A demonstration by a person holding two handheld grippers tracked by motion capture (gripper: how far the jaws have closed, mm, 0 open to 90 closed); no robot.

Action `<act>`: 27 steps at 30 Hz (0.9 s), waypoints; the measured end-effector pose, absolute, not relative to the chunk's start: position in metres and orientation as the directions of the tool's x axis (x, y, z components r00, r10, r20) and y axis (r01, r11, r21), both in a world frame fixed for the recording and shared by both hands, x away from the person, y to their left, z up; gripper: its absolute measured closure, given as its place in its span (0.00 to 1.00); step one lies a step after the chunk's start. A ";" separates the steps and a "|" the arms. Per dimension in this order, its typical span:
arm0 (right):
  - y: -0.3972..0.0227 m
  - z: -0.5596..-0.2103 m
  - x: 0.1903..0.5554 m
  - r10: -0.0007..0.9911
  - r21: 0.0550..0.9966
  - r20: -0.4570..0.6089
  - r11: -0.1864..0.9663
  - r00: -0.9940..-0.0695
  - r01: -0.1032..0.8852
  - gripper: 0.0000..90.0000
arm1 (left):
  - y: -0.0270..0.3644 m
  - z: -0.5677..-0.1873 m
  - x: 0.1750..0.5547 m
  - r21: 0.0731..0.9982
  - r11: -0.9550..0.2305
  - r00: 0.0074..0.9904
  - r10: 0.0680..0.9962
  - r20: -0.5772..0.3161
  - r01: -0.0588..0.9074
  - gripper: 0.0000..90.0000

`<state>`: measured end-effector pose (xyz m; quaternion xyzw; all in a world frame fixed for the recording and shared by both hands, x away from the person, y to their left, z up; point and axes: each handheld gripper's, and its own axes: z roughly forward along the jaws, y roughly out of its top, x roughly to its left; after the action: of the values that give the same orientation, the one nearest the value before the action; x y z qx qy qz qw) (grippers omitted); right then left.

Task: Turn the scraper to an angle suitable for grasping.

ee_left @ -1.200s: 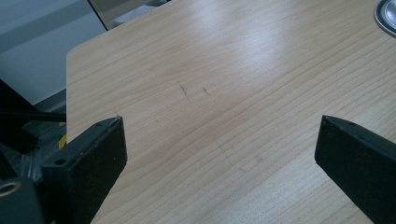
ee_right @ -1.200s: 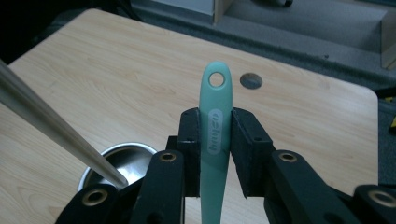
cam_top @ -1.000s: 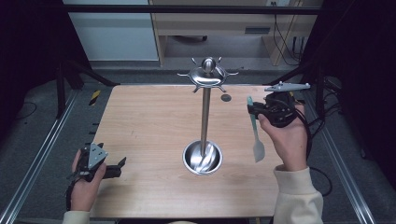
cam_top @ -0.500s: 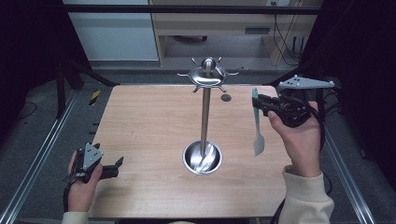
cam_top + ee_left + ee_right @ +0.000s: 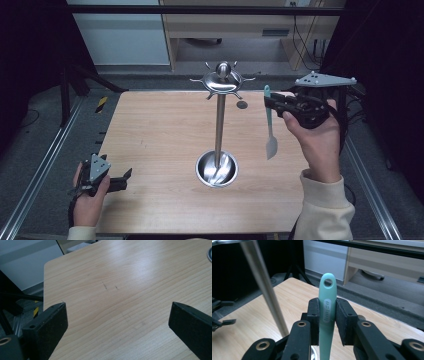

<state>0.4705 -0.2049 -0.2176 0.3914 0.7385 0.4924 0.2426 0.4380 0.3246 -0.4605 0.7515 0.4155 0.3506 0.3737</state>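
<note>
Light wood-grain tabletop (image 5: 160, 140) spans the work area, with metal rails along both sides and a dark room beyond. Nearest the person, the left gripper (image 5: 125, 176) rests low at the front left corner of the table, pointing toward the centre; in the left gripper view its two black jaws stand wide apart with bare wood between them. Near the table's middle stands a polished steel utensil stand (image 5: 218, 125): a round dished base, an upright pole, and a domed top ringed with hooks. To its right, raised above the table, the right gripper (image 5: 270, 102) is clamped on the mint-green handle of a slim spatula (image 5: 327, 315), whose pale blade hangs down. Its hanging hole sits just above the pads.
</note>
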 end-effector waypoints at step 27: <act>-0.201 -0.207 0.433 0.764 0.966 -0.009 0.173 -0.645 0.192 0.82 | 0.323 -0.453 0.440 0.865 -0.374 0.409 0.885 0.224 0.336 0.02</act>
<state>0.4332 -0.2010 -0.2069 0.3317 0.7203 0.5511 0.2598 0.4403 0.3228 -0.4529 0.7471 0.4083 0.3587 0.3826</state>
